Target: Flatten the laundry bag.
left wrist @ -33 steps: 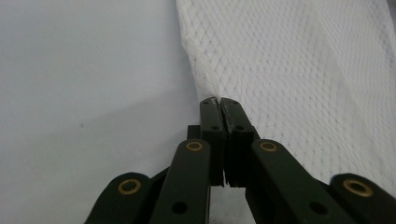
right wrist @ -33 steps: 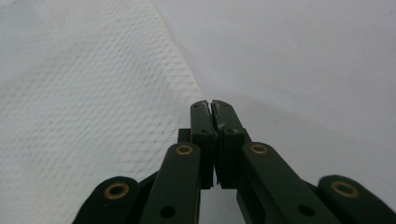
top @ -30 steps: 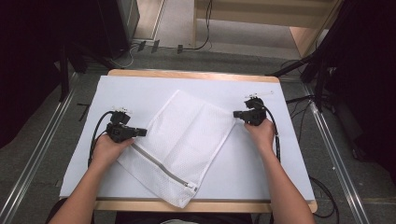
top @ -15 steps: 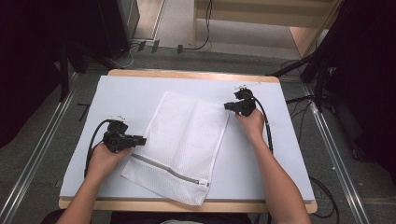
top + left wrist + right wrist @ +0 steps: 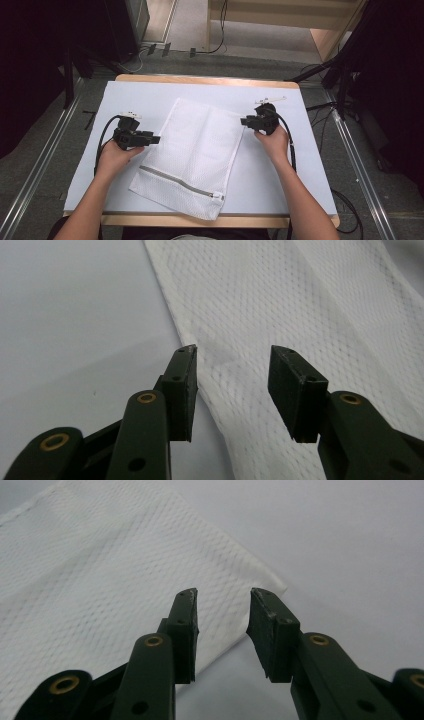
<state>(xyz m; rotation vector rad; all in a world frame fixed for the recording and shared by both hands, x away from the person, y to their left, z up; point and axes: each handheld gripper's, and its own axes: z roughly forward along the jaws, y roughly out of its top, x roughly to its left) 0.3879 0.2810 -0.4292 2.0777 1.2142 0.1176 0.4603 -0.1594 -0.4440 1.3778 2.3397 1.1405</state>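
Now we have one mesh bag (image 5: 192, 155) flat on the table (image 5: 300, 165), its long axis slanting from far right to near left, zipper (image 5: 180, 181) at the near end. Our two tools flank it: left tool (image 5: 150, 139) at its left edge, right tool (image 5: 245, 120) at its far right corner. Both stand open, gripping nothing, about equally near.

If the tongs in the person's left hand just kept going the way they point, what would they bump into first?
Most likely the white mesh laundry bag: the left tongs stand open right at its near edge, with mesh straight ahead between the jaws. Whether they already touch it is unclear.
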